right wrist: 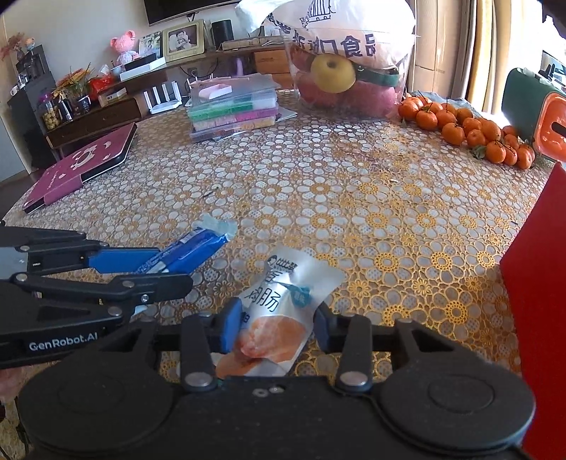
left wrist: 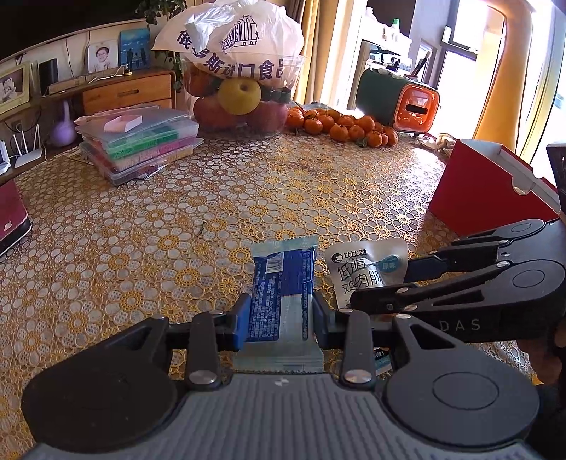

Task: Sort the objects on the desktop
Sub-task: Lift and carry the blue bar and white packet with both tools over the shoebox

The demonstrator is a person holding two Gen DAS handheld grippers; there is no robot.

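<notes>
Packets both feel light and crinkly: my left gripper [left wrist: 279, 318] fingers pinch the blue wrapper [left wrist: 283, 293] mid-body, right gripper [right wrist: 272, 327] fingers squeeze the soft sausage pouch [right wrist: 279, 318] over the counter [right wrist: 353, 198].

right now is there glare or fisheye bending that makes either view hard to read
Left wrist view: the window is blown out, washing the table edge beside the red box; the cabinet top bows. Right wrist view: glare shines off the silver sausage packet; the red box blurs at the frame edge.
</notes>
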